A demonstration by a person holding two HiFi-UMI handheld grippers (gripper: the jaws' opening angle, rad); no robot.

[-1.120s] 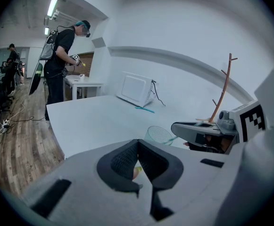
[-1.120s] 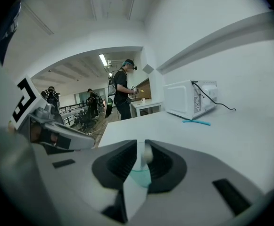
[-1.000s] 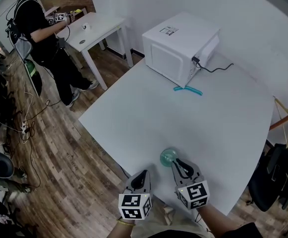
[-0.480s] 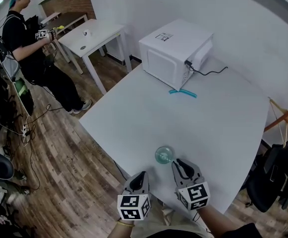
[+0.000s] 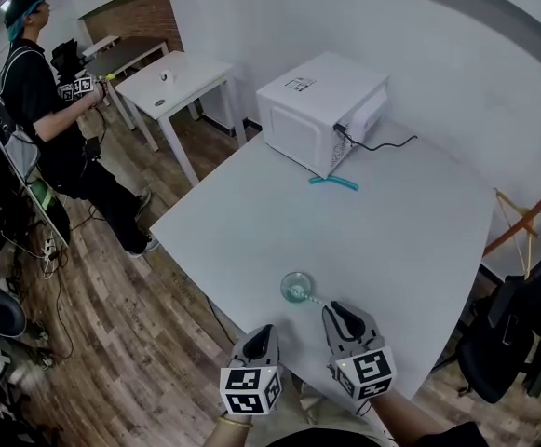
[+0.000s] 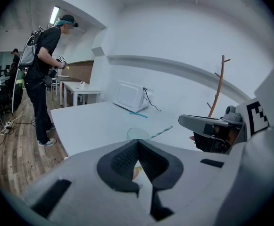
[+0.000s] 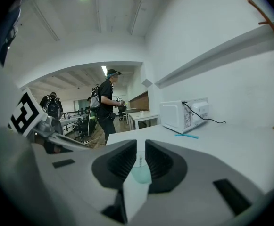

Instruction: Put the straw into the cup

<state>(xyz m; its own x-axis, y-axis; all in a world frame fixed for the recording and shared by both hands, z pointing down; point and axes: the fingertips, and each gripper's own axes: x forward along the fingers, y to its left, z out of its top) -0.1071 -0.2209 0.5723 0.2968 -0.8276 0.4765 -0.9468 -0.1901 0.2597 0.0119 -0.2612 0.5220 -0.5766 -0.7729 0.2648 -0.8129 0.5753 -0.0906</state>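
Observation:
A clear cup stands near the white table's front edge. A striped straw rests in it and leans toward my right gripper. In the left gripper view the straw's free end stops just short of the right gripper's tip. My right gripper has a narrow gap between its jaws with nothing in it, and the cup shows through that gap. My left gripper hangs off the table's edge, shut and empty.
A white microwave with a black cable stands at the table's far side, and a turquoise straw lies in front of it. A person stands by a small white table at the left. A black chair is at the right.
The cup now sits a little farther from my right gripper's tip, with the straw showing between them. The head view has shifted, and the person at the left has moved.

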